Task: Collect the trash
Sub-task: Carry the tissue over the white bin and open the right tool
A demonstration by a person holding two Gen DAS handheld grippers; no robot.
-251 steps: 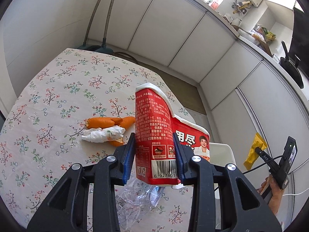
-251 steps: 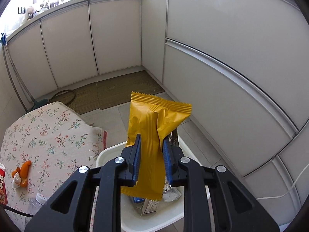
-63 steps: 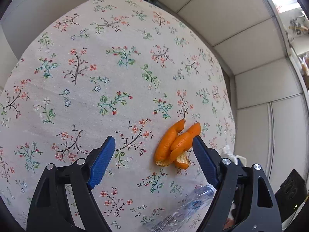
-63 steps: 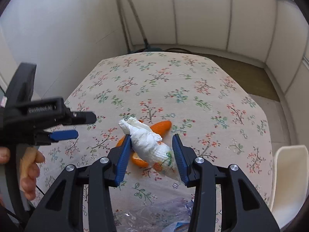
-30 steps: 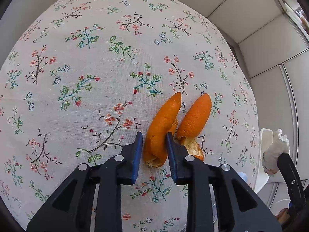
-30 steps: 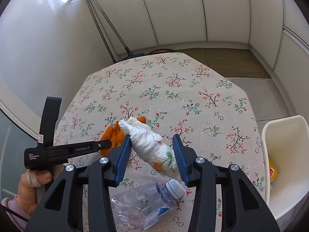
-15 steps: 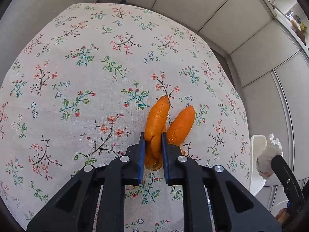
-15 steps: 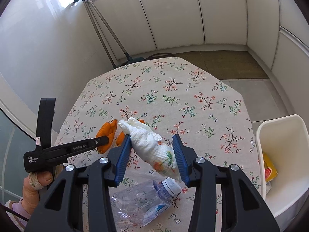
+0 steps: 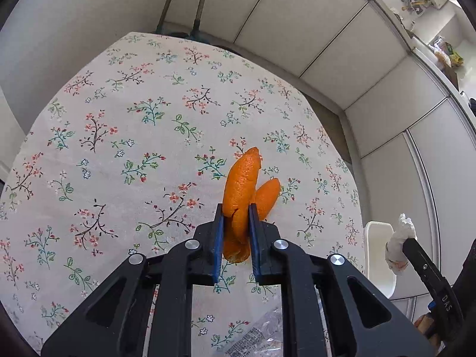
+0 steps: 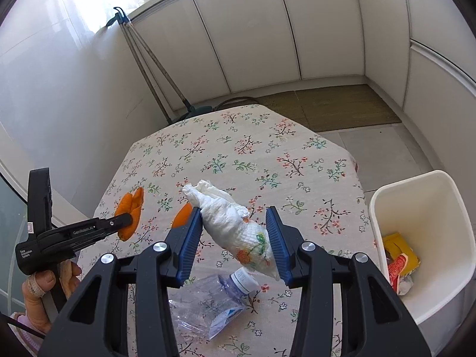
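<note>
My left gripper (image 9: pixel 235 223) is shut on an orange peel (image 9: pixel 241 184) and holds it above the floral table (image 9: pixel 119 136); it also shows in the right wrist view (image 10: pixel 131 208). A second peel piece (image 10: pixel 182 214) lies on the cloth. My right gripper (image 10: pixel 235 235) is shut on a crumpled white tissue (image 10: pixel 235 223), held above the table; the tissue also shows in the left wrist view (image 9: pixel 398 244). The white trash bin (image 10: pixel 446 208) stands on the floor right of the table, with a yellow wrapper (image 10: pixel 401 250) and red packaging inside.
A crushed clear plastic bottle (image 10: pixel 208 300) lies on the table's near edge. Mop handles (image 10: pixel 148 59) lean in the far corner. White cabinets (image 10: pixel 267 29) line the far wall and right side. A brown mat (image 10: pixel 327 107) lies on the floor.
My left gripper closed on the orange peel and lifted it off the cloth. My right gripper moved with the tissue toward the bin side.
</note>
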